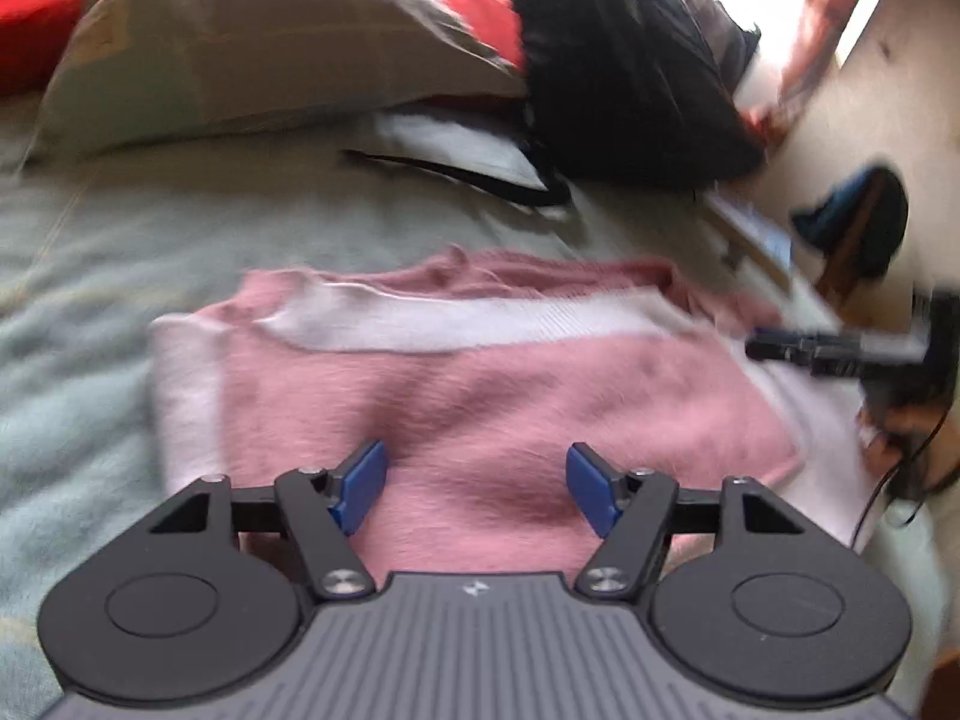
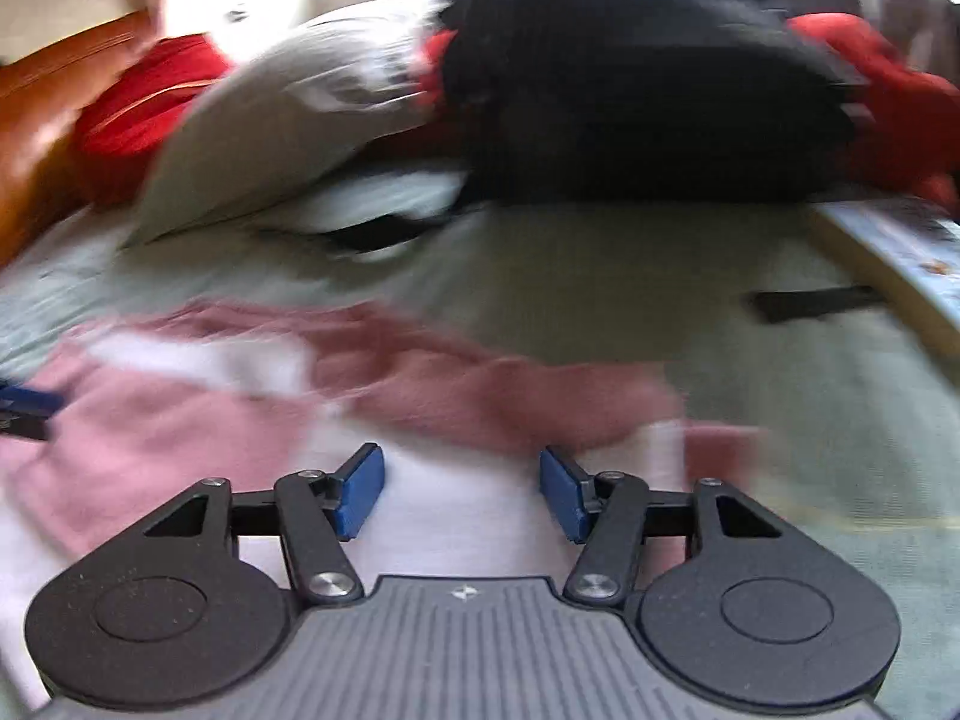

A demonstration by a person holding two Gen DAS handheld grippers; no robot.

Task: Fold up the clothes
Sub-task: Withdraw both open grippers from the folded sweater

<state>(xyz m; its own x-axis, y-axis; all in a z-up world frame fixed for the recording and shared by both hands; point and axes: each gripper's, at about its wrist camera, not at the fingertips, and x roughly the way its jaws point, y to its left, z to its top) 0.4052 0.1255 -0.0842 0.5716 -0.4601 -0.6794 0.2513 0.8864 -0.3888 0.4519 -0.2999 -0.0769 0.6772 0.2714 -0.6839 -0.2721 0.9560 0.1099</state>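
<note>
A pink sweater with white bands point(image 1: 480, 372) lies partly folded on a pale green bedspread point(image 1: 90, 276). My left gripper point(image 1: 477, 483) hovers open just above its near pink part, nothing between the blue pads. In the right wrist view the same sweater point(image 2: 198, 414) spreads to the left and under my right gripper point(image 2: 461, 489), which is open over a white part of it. The right gripper shows at the right edge of the left wrist view point(image 1: 840, 354), with a hand behind it. A blue tip of the left gripper point(image 2: 24, 402) peeks in at the left edge. Both views are blurred.
At the head of the bed lie a beige pillow point(image 1: 258, 42), red cushions point(image 1: 36, 6), a black bag point(image 1: 624, 60) and a white item with a black strap point(image 1: 462, 150). A flat book or box point(image 2: 888, 252) rests at the right. A wooden headboard point(image 2: 36, 120) stands at left.
</note>
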